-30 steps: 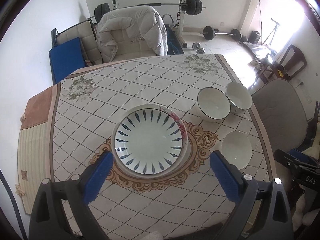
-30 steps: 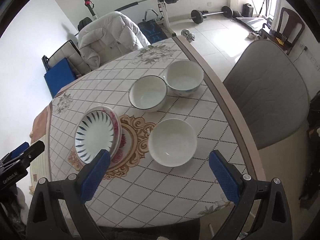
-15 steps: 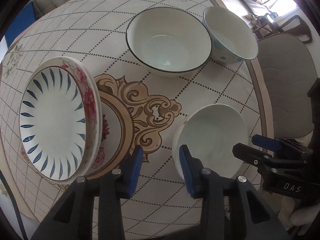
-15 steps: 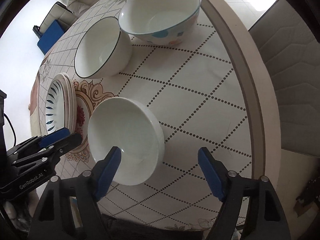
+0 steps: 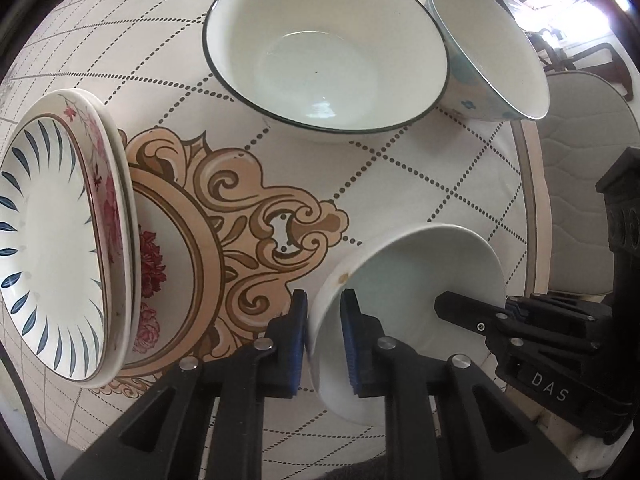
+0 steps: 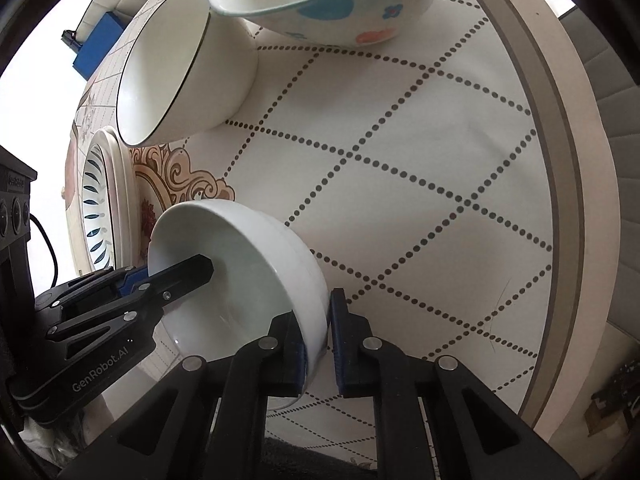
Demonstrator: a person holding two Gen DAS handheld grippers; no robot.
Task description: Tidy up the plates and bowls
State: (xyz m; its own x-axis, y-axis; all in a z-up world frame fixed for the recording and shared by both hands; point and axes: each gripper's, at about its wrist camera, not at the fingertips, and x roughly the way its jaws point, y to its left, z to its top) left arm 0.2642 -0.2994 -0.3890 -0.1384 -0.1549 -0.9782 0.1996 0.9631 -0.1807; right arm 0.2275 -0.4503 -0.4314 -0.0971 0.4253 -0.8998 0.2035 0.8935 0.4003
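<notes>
The left wrist view alone shows the plate stack [image 5: 52, 236] face-on at the left, and the left gripper [image 5: 324, 332], its jaws just closed, pinching the plain white bowl [image 5: 408, 280] by its near-left rim. The right wrist view alone shows the floral bowl's [image 6: 332, 4] painted outside; there the right gripper [image 6: 316, 336], likewise just closed, clamps the same bowl's opposite rim, one pad inside and one outside, on the tablecloth [image 6: 420, 160].

Home dining spot: patterned tablecloth [image 5: 400, 184], padded chair [image 5: 580, 184], crockery.
</notes>
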